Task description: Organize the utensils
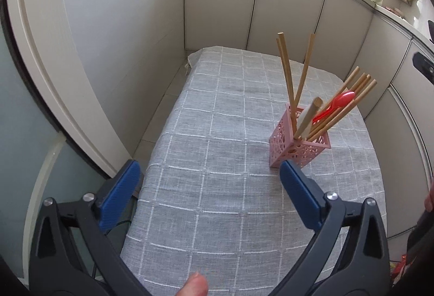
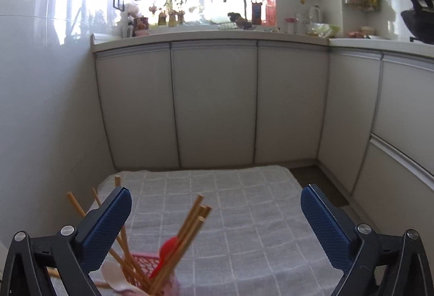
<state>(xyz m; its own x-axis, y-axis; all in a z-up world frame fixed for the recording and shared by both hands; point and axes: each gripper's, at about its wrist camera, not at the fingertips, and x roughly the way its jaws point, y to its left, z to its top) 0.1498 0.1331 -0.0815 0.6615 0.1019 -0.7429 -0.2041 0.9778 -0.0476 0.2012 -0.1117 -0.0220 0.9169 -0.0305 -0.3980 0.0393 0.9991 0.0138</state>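
A pink lattice utensil holder [image 1: 295, 145] stands on the grey checked tablecloth [image 1: 217, 146], right of centre. In it stand several wooden chopsticks [image 1: 287, 70], a red plastic spoon [image 1: 337, 103] and a pale wooden-handled utensil [image 1: 308, 118]. My left gripper [image 1: 208, 171] is open and empty, low over the cloth, its right finger just in front of the holder. In the right wrist view the holder [image 2: 146, 266] sits close at the bottom left with chopsticks [image 2: 187, 225] and the red spoon [image 2: 168, 247] sticking up. My right gripper [image 2: 217, 203] is open and empty above it.
White cabinet doors [image 2: 214, 106] run behind and to the right of the table. A white tiled wall [image 1: 122, 38] is on the left. A cluttered counter with a sink tap [image 2: 234, 1] lies beyond. A thumb [image 1: 195, 285] shows at the bottom edge.
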